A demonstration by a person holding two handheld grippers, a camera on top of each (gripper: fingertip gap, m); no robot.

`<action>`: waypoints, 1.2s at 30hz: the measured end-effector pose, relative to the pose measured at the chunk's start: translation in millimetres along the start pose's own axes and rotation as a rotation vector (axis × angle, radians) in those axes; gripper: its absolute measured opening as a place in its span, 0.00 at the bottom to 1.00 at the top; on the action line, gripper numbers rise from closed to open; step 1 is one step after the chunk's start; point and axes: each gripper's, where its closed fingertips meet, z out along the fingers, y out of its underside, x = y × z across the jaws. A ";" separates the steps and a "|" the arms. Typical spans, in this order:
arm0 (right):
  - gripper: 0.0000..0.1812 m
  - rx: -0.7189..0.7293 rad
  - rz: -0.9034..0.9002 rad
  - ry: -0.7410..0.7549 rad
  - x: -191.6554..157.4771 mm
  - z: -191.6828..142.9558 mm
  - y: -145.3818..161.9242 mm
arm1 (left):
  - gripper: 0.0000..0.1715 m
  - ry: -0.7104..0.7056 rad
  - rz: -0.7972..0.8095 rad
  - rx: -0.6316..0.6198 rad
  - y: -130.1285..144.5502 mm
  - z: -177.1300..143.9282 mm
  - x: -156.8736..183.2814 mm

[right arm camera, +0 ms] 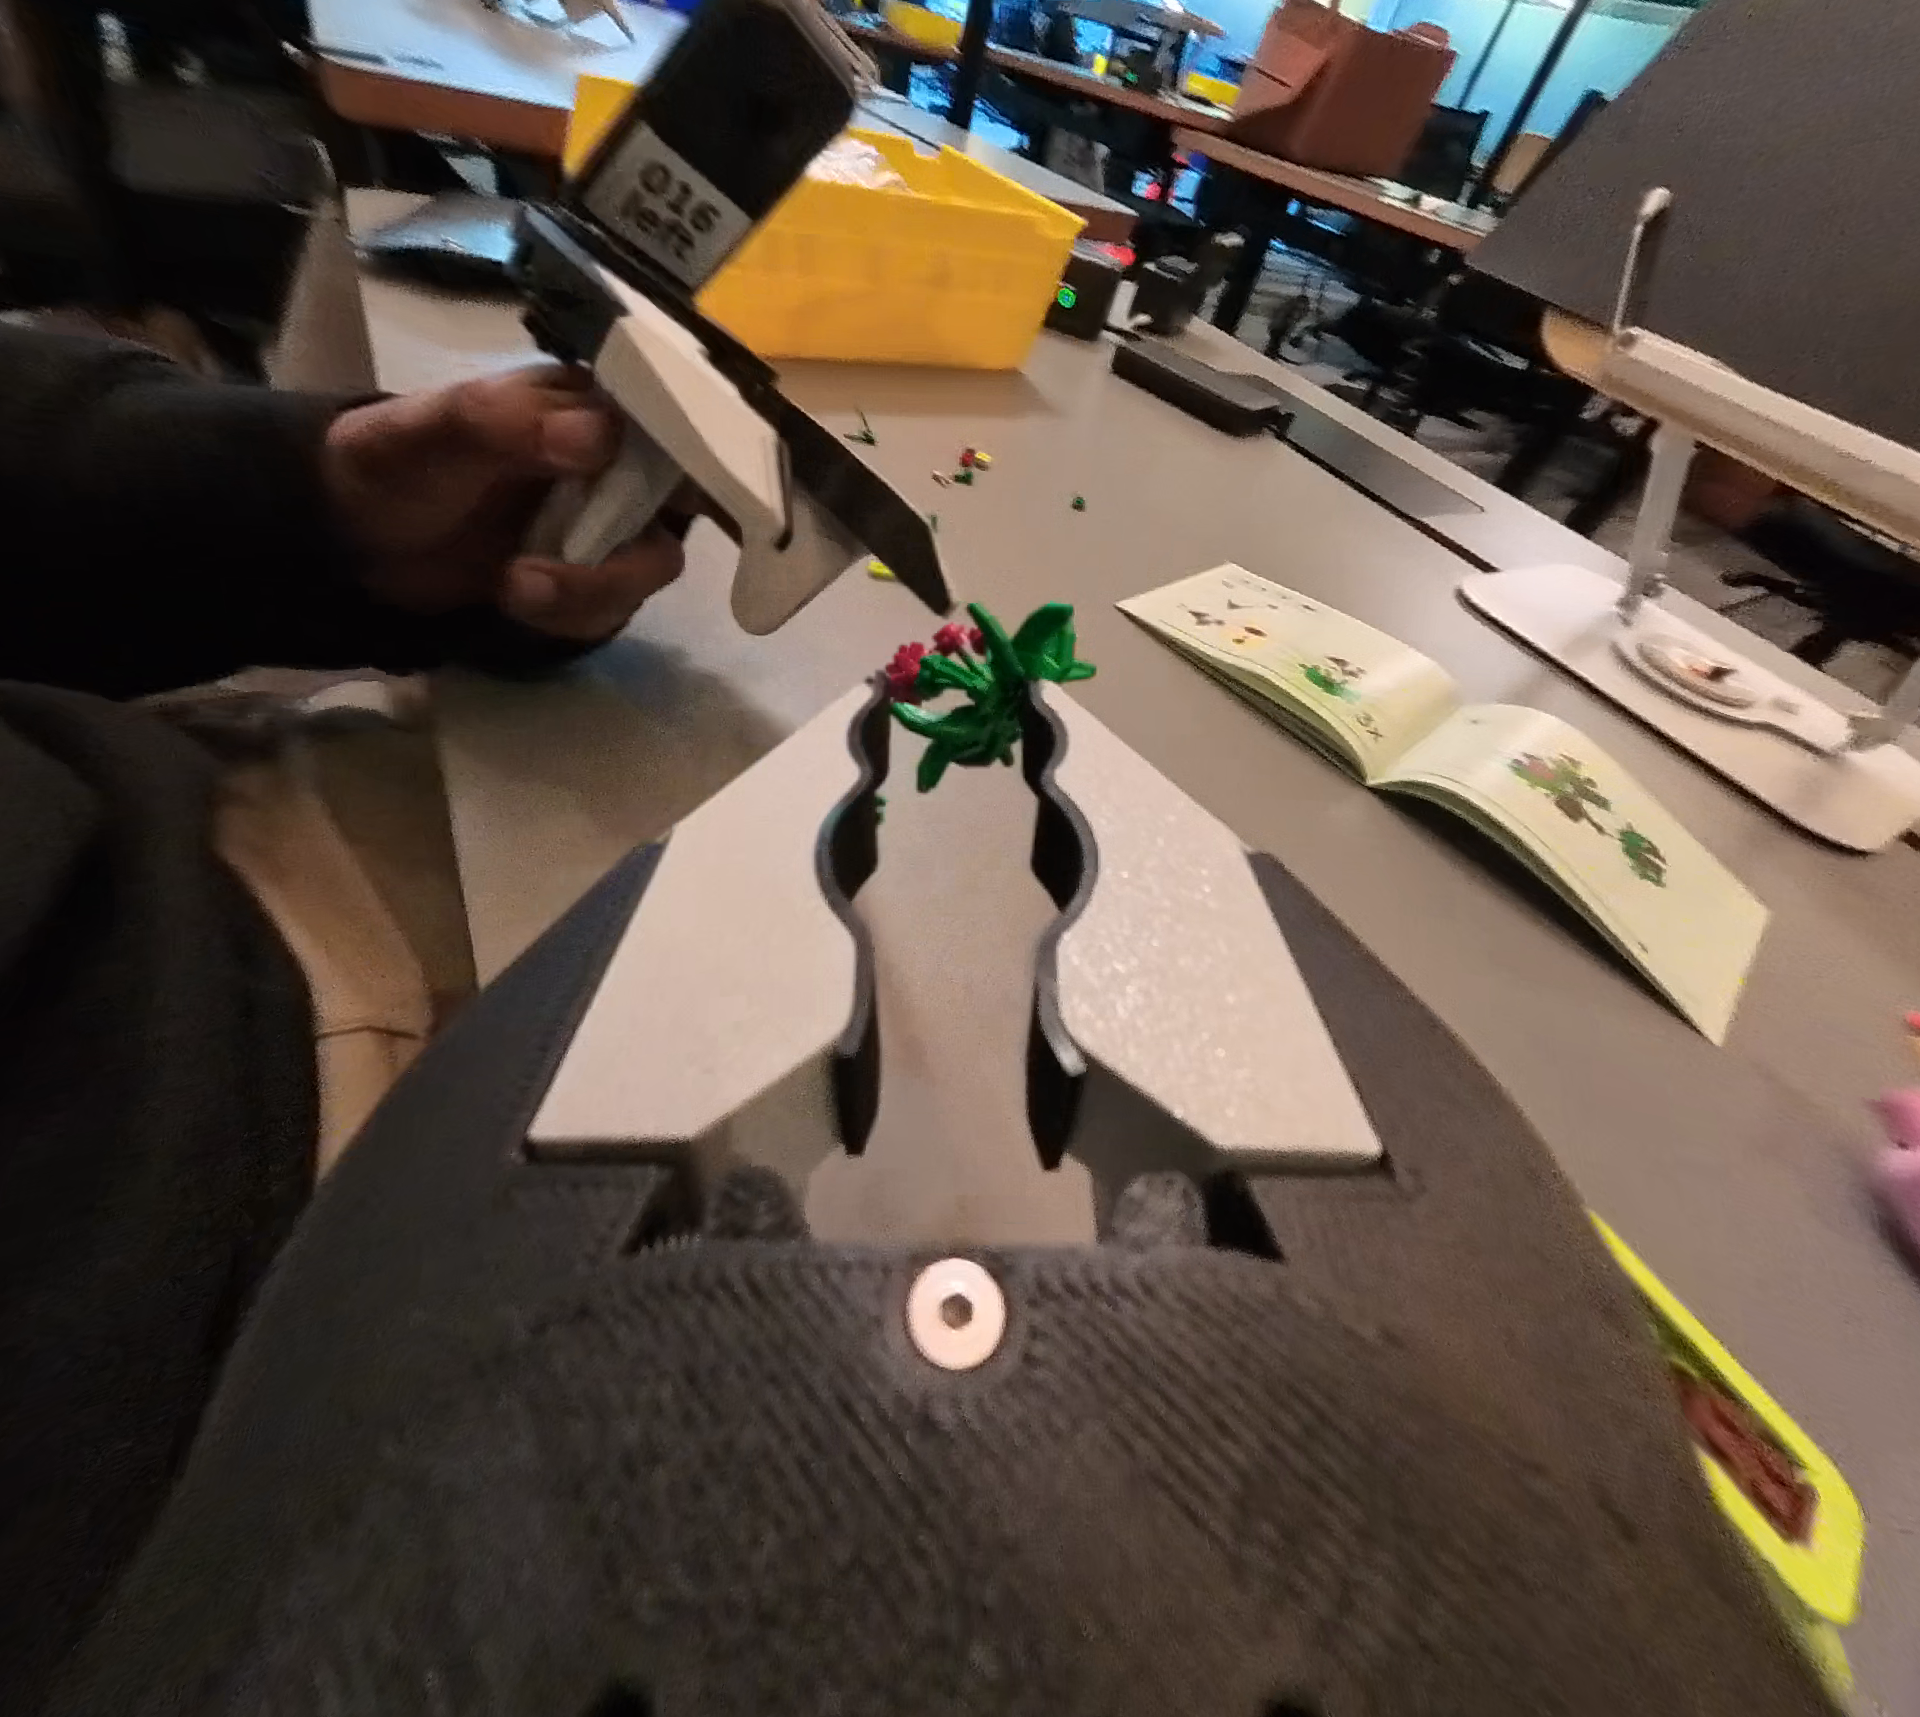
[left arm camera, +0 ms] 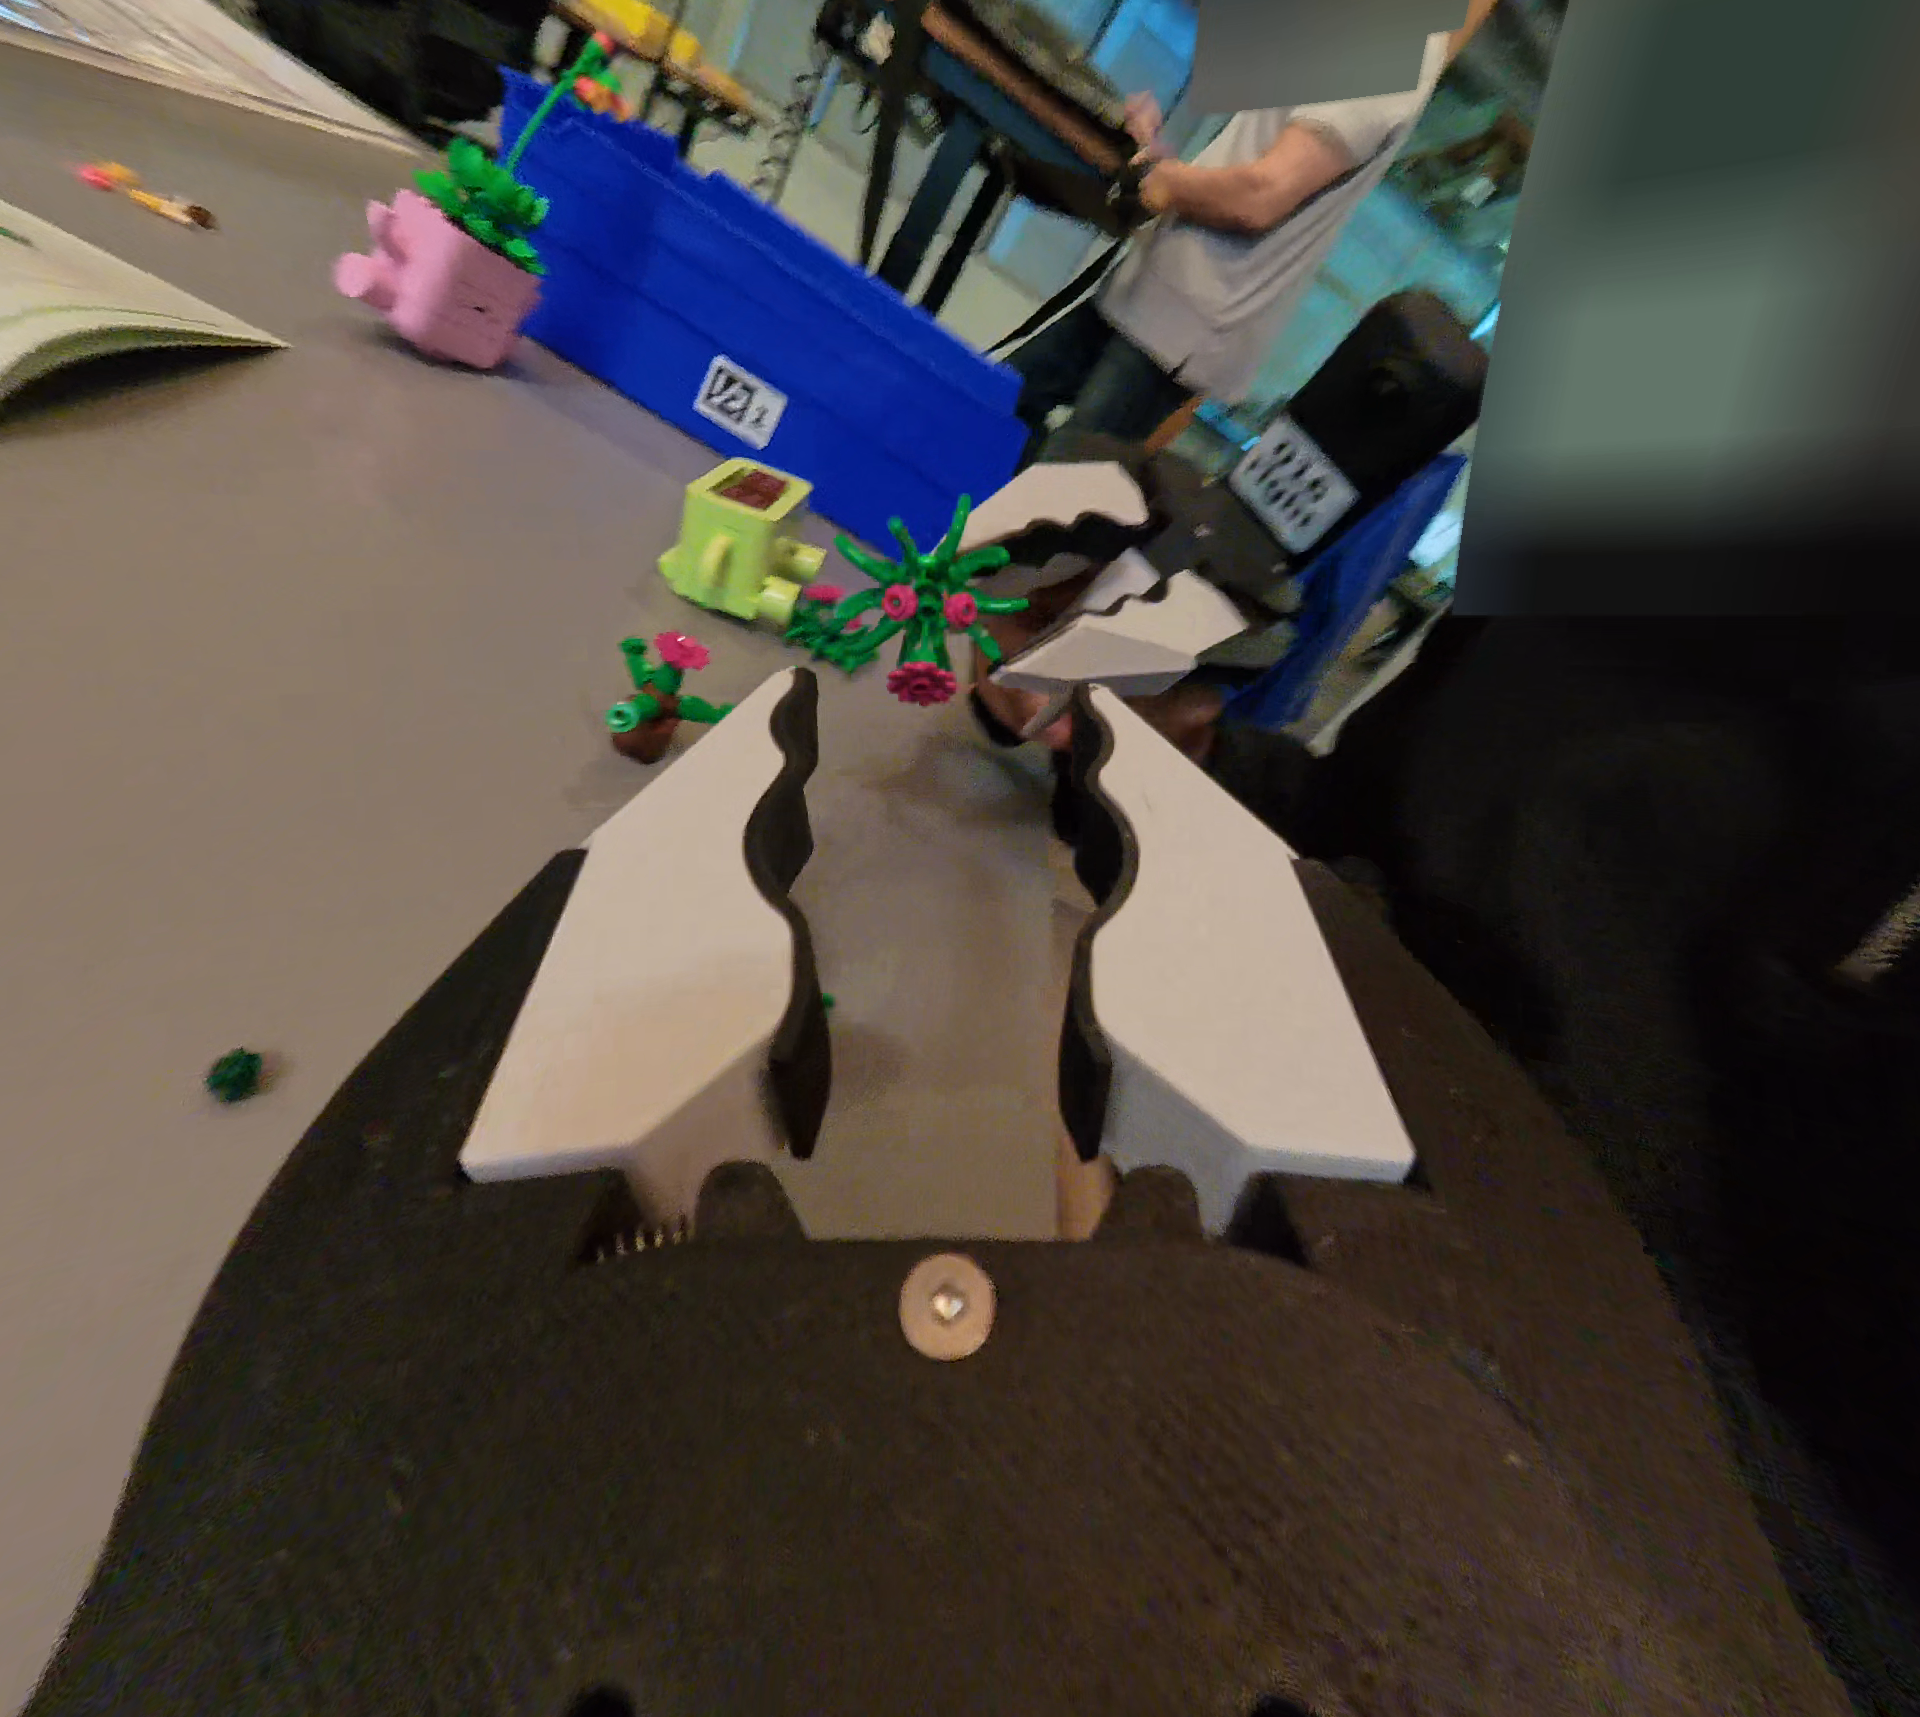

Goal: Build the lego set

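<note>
My right gripper (right arm camera: 956,699) is shut on a green plant sprig with pink flowers (right arm camera: 982,691) and holds it above the grey table (right arm camera: 1195,524). In the left wrist view the sprig (left arm camera: 920,602) hangs from the right gripper (left arm camera: 1013,618), just beyond my left gripper (left arm camera: 938,693), which is open and empty. The left gripper also shows in the right wrist view (right arm camera: 920,587), its tip close above the sprig. A lime-green pot (left arm camera: 740,540) and a small brown piece with leaves and a pink flower (left arm camera: 660,693) sit on the table behind.
A pink pot with a green plant (left arm camera: 447,275) stands before a blue bin (left arm camera: 769,317). An open instruction booklet (right arm camera: 1455,763), a yellow bin (right arm camera: 883,265), a white stand (right arm camera: 1714,701) and loose small pieces (right arm camera: 961,462) are on the table. A person stands behind. The tips of both grippers are at nearly the same place. Between my right fingertips and the lime-green pot (left arm camera: 740,540) there is roughly 12 cm.
</note>
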 end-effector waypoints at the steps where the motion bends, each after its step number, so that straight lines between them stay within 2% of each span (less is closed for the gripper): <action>1: 0.13 -0.009 0.002 0.001 -1.2 1.4 0.8 | 0.27 -0.047 0.047 -0.034 4.0 2.9 -2.5; 4: 0.13 0.003 0.074 -0.023 -4.5 4.2 0.1 | 0.27 -0.171 0.166 -0.115 13.7 11.3 -8.8; 9: 0.13 0.028 0.207 -0.087 -4.9 3.1 -0.9 | 0.23 -0.231 0.263 -0.136 15.3 17.2 -6.8; 16: 0.13 0.011 0.214 -0.061 -4.5 7.1 2.0 | 0.10 -0.237 0.261 -0.070 7.0 15.1 -2.6; 22: 0.13 0.006 0.201 -0.042 -5.5 9.4 2.0 | 0.05 -0.233 0.177 -0.054 7.0 13.4 -6.7; 29: 0.08 0.003 0.200 -0.022 -4.3 10.9 3.7 | 0.05 -0.200 0.129 -0.042 9.1 15.5 -5.6; 31: 0.08 -0.057 0.187 -0.003 -0.6 12.4 14.6 | 0.06 -0.248 0.122 -0.080 13.0 12.0 -15.4; 34: 0.09 -0.114 0.166 0.043 13.2 6.1 21.9 | 0.06 -0.288 0.142 -0.050 3.9 0.1 -21.5; 36: 0.10 -0.108 0.211 -0.015 12.2 0.7 18.7 | 0.05 -0.293 0.139 -0.032 0.3 -5.3 -23.1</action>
